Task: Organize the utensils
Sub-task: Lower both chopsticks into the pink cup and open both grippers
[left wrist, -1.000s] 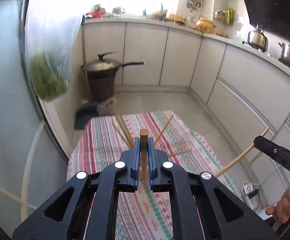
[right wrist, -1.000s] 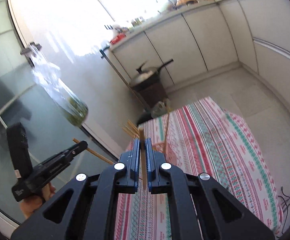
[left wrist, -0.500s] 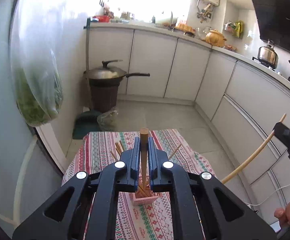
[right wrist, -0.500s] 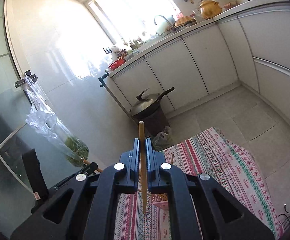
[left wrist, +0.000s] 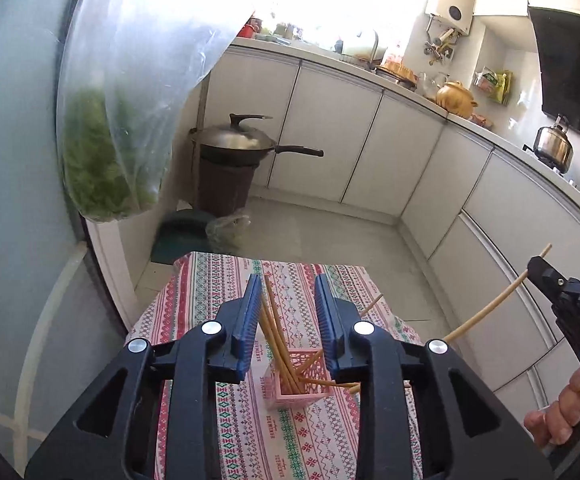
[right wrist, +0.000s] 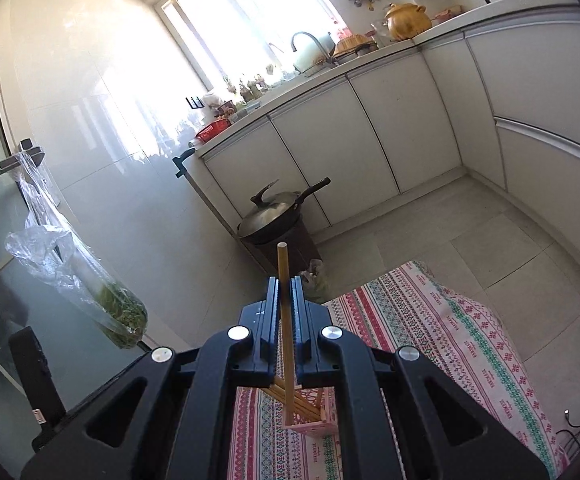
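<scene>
1. The left gripper (left wrist: 287,312) hangs over the table with its two blue-lined fingers (left wrist: 249,312) wide apart. Nothing is held between them.
2. Under it sits a small pink holder (left wrist: 302,380) with a lacy cut-out wall. It stands on the striped tablecloth (left wrist: 209,292), which is red, green and white.
3. A bunch of chopsticks (left wrist: 275,336) stands in the holder. They are thin, long and light brown. They lean different ways, like a fan.
4. The right gripper (right wrist: 284,300) has its fingers squeezed tight on one chopstick (right wrist: 283,276). This stick is straight and tan, with a flat square top. Its low end reaches down by the sticks in the holder.
5. In the left camera, the right gripper shows at the right edge, with a hand (left wrist: 562,412) around its handle.
6. A clear bag of greens (left wrist: 105,160) hangs at the left.
</scene>
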Demonstrator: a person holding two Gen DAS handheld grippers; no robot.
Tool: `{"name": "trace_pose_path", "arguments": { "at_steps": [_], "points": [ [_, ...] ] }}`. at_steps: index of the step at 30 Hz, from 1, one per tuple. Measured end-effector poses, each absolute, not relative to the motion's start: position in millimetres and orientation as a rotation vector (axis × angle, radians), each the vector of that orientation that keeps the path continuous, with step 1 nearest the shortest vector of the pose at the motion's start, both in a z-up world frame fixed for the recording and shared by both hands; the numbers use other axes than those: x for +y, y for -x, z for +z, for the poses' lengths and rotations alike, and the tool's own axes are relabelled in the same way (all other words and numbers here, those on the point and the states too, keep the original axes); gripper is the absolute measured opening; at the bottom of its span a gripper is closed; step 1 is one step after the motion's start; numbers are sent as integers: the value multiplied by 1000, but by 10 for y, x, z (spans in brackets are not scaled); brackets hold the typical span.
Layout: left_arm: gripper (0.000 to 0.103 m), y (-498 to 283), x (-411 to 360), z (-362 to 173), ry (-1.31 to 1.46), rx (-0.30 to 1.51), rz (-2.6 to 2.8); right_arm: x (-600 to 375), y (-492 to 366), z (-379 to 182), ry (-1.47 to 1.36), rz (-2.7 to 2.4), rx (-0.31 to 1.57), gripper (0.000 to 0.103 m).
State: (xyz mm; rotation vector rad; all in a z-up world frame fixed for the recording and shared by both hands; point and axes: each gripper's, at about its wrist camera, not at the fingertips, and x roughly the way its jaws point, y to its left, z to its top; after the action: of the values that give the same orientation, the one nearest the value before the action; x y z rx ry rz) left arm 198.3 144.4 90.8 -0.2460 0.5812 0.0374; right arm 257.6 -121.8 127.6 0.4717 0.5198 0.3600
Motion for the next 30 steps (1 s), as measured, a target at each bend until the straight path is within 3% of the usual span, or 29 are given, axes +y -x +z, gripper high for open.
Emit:
{"name": "trace_pose_path", "arguments": {
  "at_steps": [17,19,21,30],
  "points": [
    [28,-2096,1480,761,232,638,40,-666,-3036,611,-413,347,672,10],
    [30,-2078,1464,770,231,632,38,-678,-2971,674,-389,337,647,15],
    [32,-2059,1445,783,226,626,36,-708,-2891,739,-370,326,620,27],
    [42,-2017,1285,742,182,626,40,-704,-2701,753,-255,284,607,41]
  ]
}}
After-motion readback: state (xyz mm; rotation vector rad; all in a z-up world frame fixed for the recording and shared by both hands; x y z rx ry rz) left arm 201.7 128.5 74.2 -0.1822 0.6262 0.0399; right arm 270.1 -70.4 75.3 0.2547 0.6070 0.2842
